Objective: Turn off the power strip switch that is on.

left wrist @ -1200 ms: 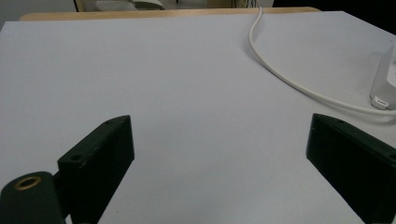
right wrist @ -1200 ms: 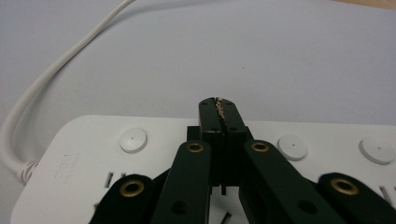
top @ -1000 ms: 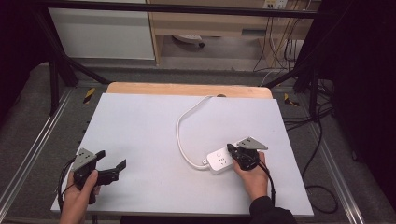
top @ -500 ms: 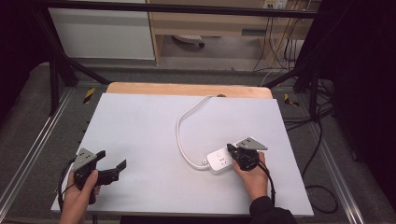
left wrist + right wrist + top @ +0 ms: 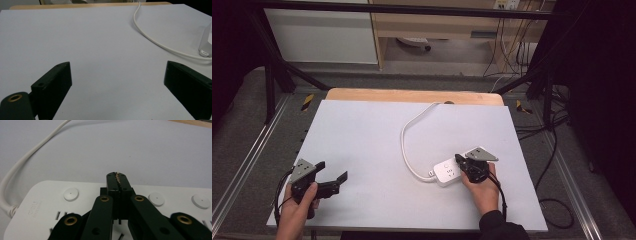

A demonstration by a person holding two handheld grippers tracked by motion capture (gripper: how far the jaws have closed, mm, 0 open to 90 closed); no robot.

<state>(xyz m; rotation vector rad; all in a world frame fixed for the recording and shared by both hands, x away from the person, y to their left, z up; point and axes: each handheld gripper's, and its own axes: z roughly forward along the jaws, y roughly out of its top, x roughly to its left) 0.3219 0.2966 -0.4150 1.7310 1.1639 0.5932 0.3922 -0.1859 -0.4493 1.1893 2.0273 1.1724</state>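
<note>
Pressing a switch on the power strip (image 5: 446, 172) looks to be the step in hand. High view: the strip lies right of centre near the table's (image 5: 362, 135) near edge, its cord (image 5: 408, 135) looping to the far edge; the right gripper (image 5: 466, 166) sits over its right end, while the left gripper (image 5: 332, 181) rests well apart at the near left corner, jaws spread. Left gripper view: bare tabletop lies between its jaws, giving ample room leftward. Right gripper view: the right gripper's jaws are pressed together, nothing pinched, tips poised over the strip between two round buttons (image 5: 71, 194). I judge a straight downward push, centred on one button, is best; sideways force risks sliding the strip.
</note>
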